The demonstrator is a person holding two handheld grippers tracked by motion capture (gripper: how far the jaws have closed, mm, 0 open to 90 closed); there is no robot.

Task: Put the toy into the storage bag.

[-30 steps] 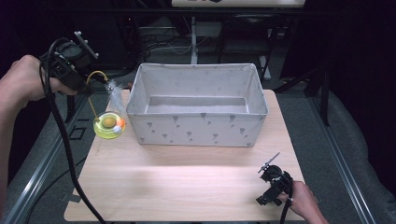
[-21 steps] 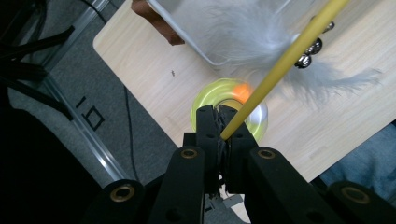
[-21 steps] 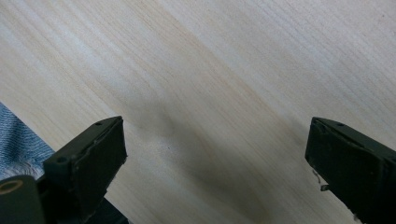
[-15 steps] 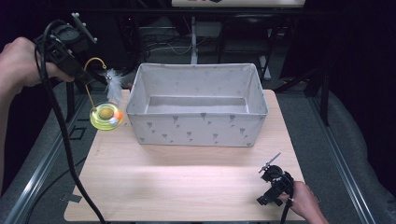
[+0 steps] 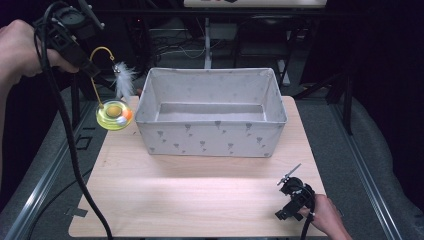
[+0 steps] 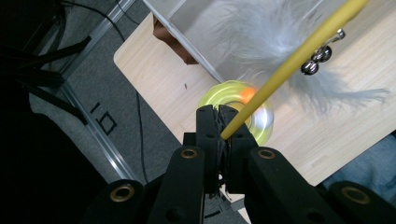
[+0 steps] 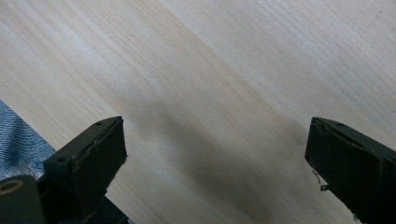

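A cat toy hangs in the air left of the box: a yellow-green disc point(image 5: 114, 114) with an orange ball, a curved yellow wire point(image 5: 95, 62) and a white feather point(image 5: 123, 78) with small bells point(image 6: 319, 59). My left gripper point(image 5: 89, 64) is shut on the yellow wire point(image 6: 285, 70), held high over the table's left edge; the disc point(image 6: 236, 109) swings blurred beneath it. My right gripper point(image 5: 291, 197) rests low at the table's front right corner, jaws wide apart over bare wood point(image 7: 210, 107) with nothing between them.
A large grey fabric box point(image 5: 210, 140) with small prints stands open at the back middle of the wooden table point(image 5: 190, 200). Metal rails point(image 5: 45, 185) run along the table's left side, and dark cables and frame legs lie behind.
My left gripper has risen and drawn back to the left, lifting the toy; the disc now hangs higher beside the box's left corner. The right gripper has stayed put.
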